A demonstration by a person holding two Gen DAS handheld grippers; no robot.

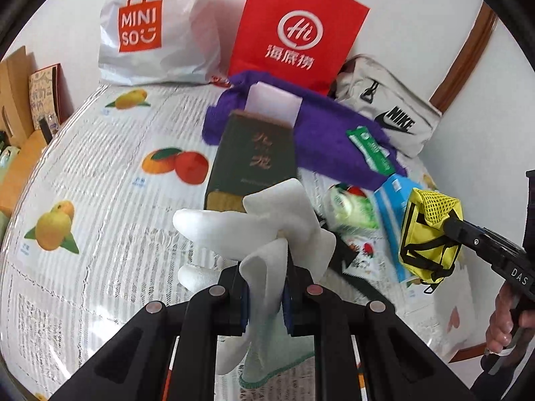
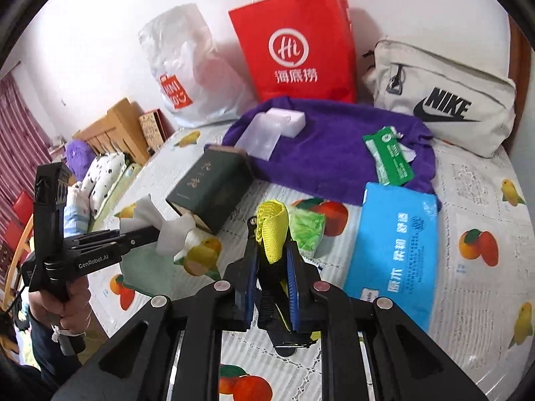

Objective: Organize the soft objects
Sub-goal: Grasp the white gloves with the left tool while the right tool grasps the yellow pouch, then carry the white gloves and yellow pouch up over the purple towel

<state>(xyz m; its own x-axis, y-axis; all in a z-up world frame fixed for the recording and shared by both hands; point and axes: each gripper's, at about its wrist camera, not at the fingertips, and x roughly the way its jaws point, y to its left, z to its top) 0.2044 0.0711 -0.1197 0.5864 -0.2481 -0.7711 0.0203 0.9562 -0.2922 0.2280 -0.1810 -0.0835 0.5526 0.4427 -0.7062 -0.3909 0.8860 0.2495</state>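
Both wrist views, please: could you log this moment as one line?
left claw: shut on white knit glove | right claw: shut on yellow mesh pouch | both above fruit-print tablecloth

L cam: low, fwd over table (image 1: 100, 167) | R cam: same | shared: red bag (image 1: 294, 26)

A home bedroom: wooden bed (image 2: 113, 127), pillows (image 2: 103, 173), striped curtain (image 2: 20, 127), fruit-print tablecloth (image 1: 100, 173).

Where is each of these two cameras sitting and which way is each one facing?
Left wrist: on the left gripper, looking along its fingers, shut on a white cloth; the right gripper and its hand show at right.
Right wrist: on the right gripper, shut on a yellow pouch; the left gripper shows at left.
Shared: red bag, purple towel.
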